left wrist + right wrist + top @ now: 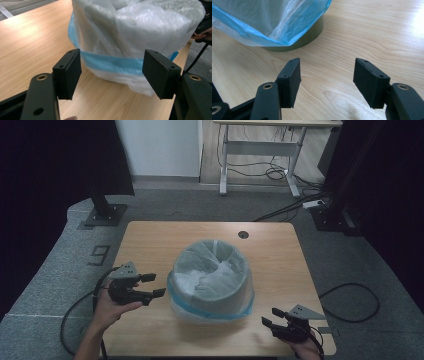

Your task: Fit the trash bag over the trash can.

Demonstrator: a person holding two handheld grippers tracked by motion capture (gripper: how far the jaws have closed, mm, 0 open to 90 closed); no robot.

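A round grey bin [212, 280] stands in the middle of the wooden table [150, 240], lined with a clear plastic bag whose blue hem [210, 312] hangs down over its outside. My left gripper [154, 285] is open on the bin's left side, a short way from the bag, jaws pointing at it. In the left gripper view the bag [130, 32] and its blue band [112, 63] lie just beyond the open jaws [111, 72]. My right gripper [270, 317] is open near the table's front right corner, apart from the bin. Its view shows the bag's blue edge [294, 32] and the bin's base [309, 37] ahead.
A round cable hole [243, 234] sits near the table's far edge. Cables [350, 300] trail over the grey carpet on both sides. A white desk frame [260, 155] stands at the back, and a black stand base [105, 212] at the left rear.
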